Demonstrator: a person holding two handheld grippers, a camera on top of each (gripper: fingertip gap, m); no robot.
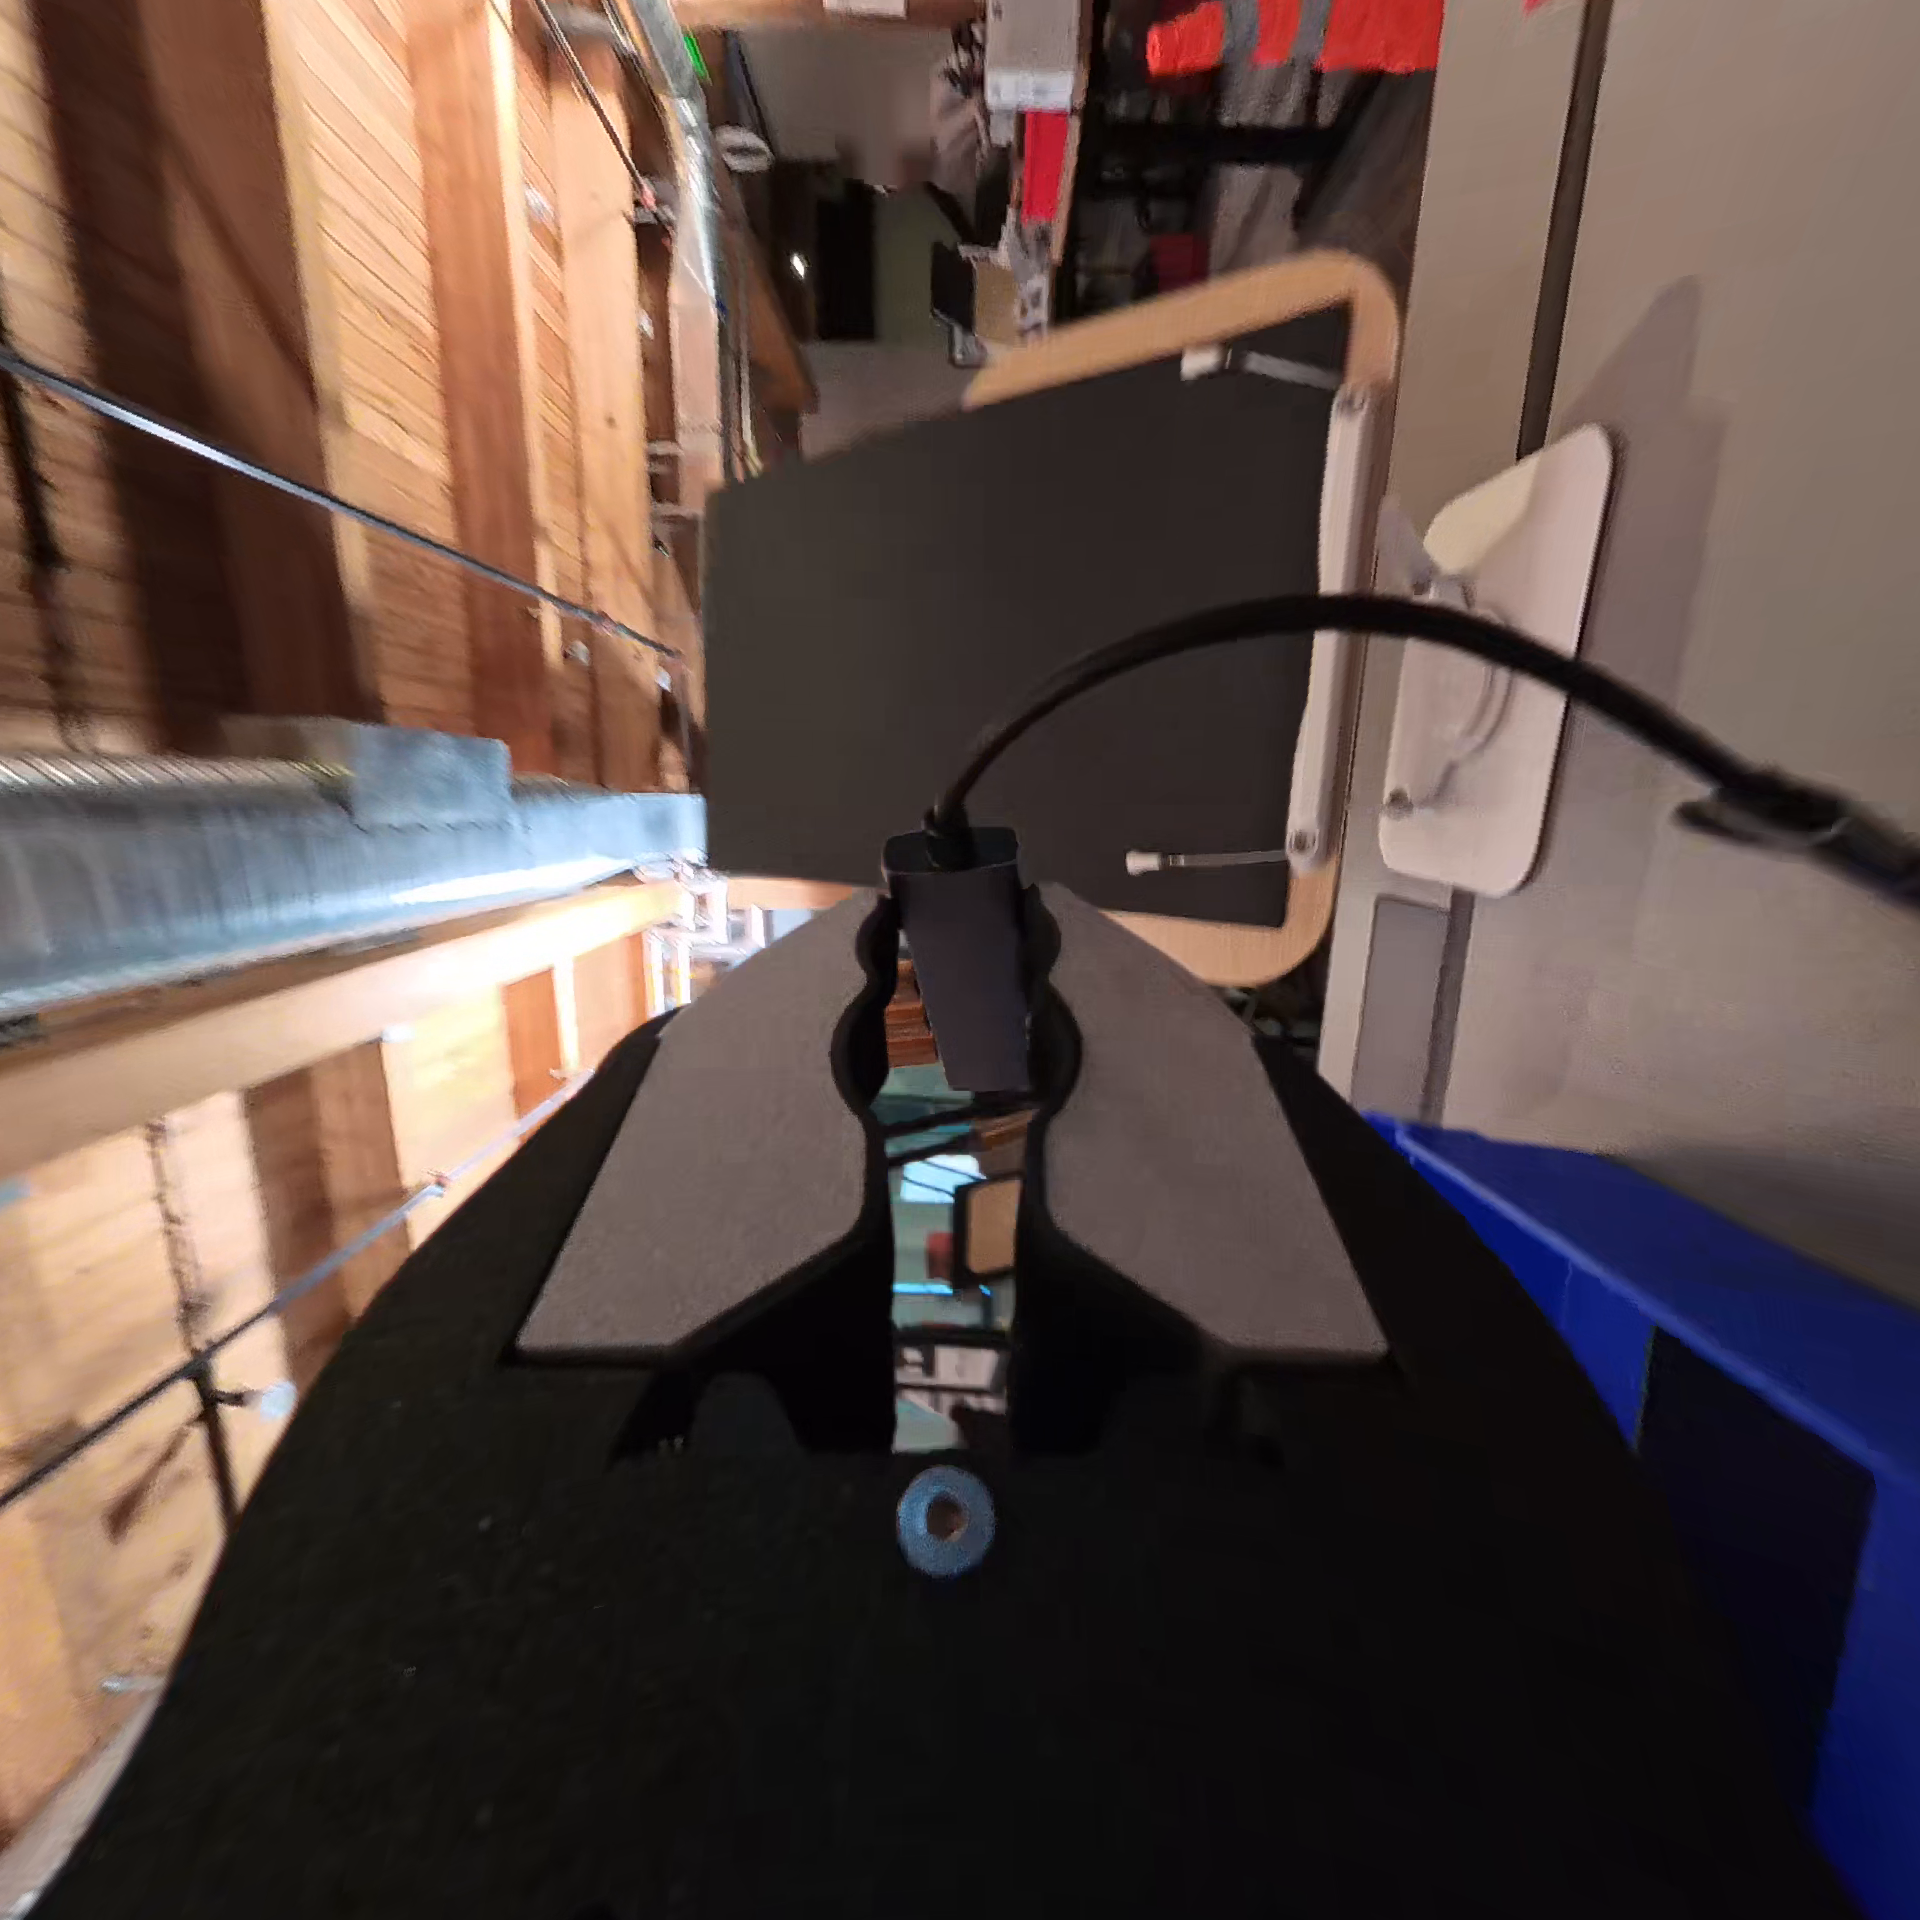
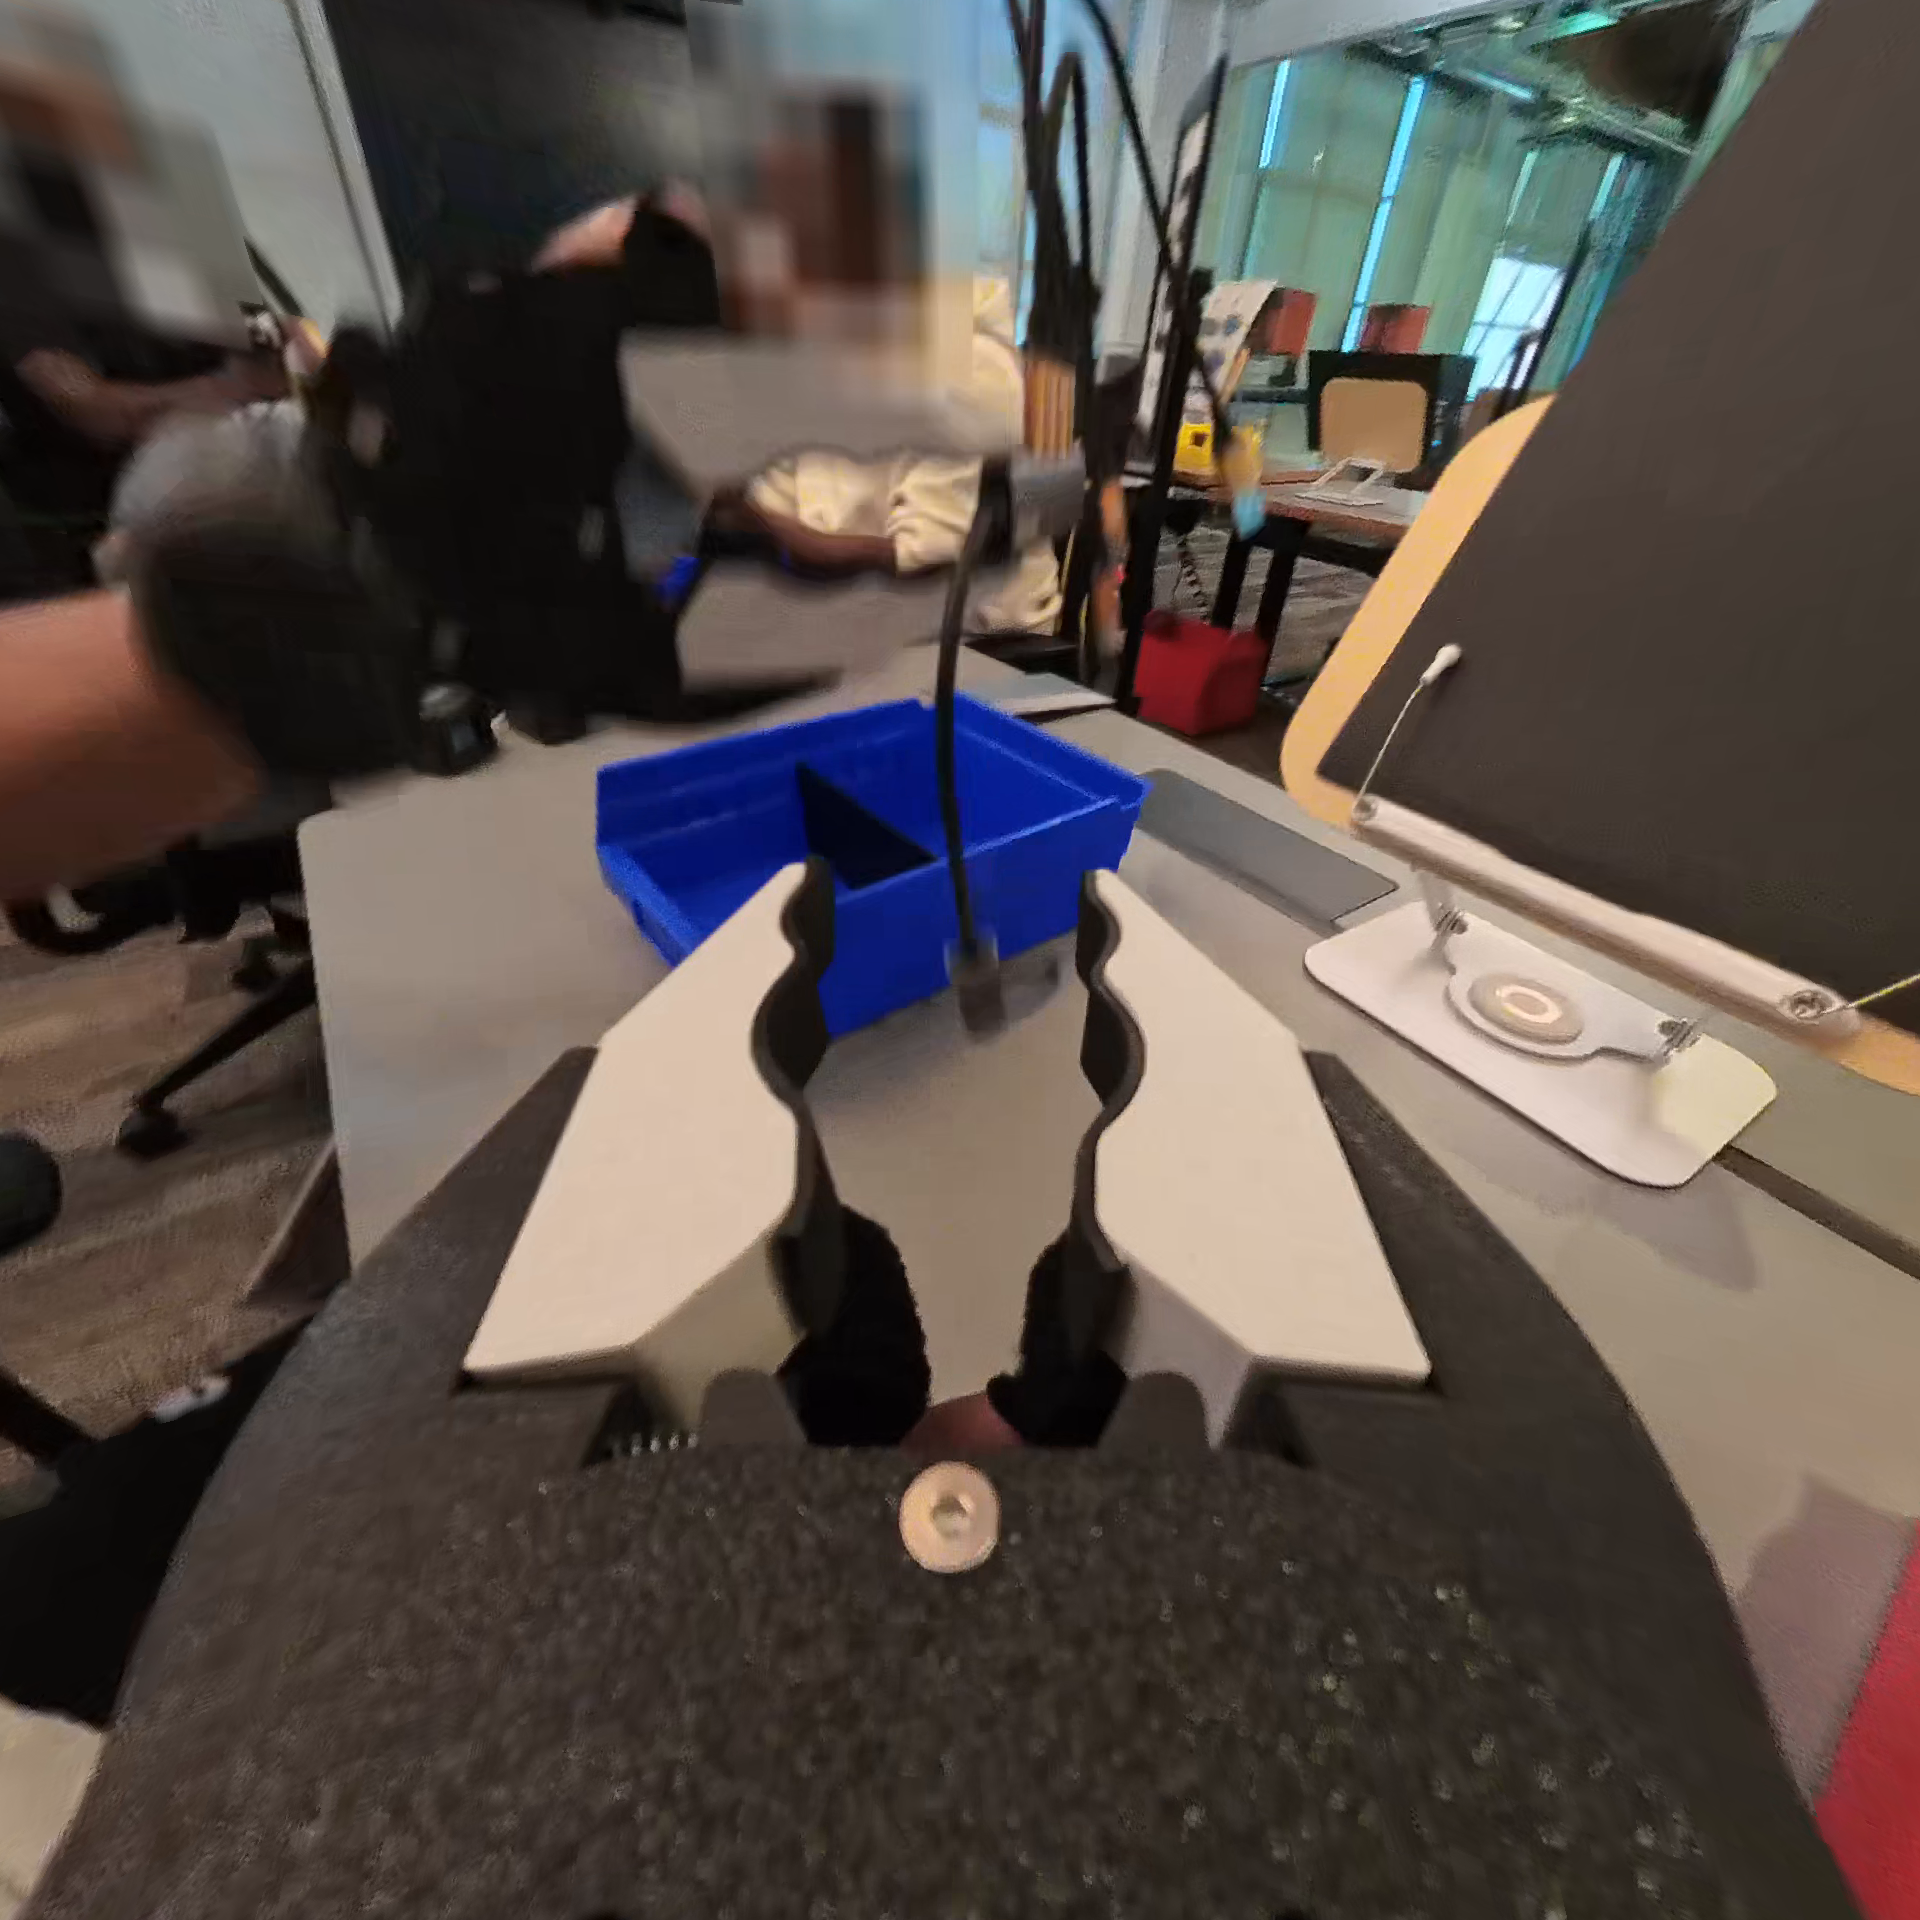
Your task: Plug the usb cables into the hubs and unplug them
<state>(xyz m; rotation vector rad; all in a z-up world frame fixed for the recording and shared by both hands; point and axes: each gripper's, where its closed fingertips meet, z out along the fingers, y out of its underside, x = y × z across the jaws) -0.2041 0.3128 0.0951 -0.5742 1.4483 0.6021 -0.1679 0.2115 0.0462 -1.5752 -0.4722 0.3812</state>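
Though both views are smeared by motion, the biggest things read clearly: a dark board with a pale wooden rim [image 2: 1382,613] leans ahead and to the right of the right gripper [image 2: 951,914], on a grey table [image 2: 468,914], with a blue divided bin [image 2: 727,800] just beyond its fingertips. The right gripper's jaws stand spread with nothing between them. The left gripper [image 1: 961,935] is clenched on a small dark adapter block [image 1: 966,977], pinched near its tips, and a black cable [image 1: 1351,613] arcs away to its right. That cable looks light and floppy, so its plug end [image 2: 977,982], dangling between the right fingertips, probably swings freely; the rigid plug or block is the sounder grasp.
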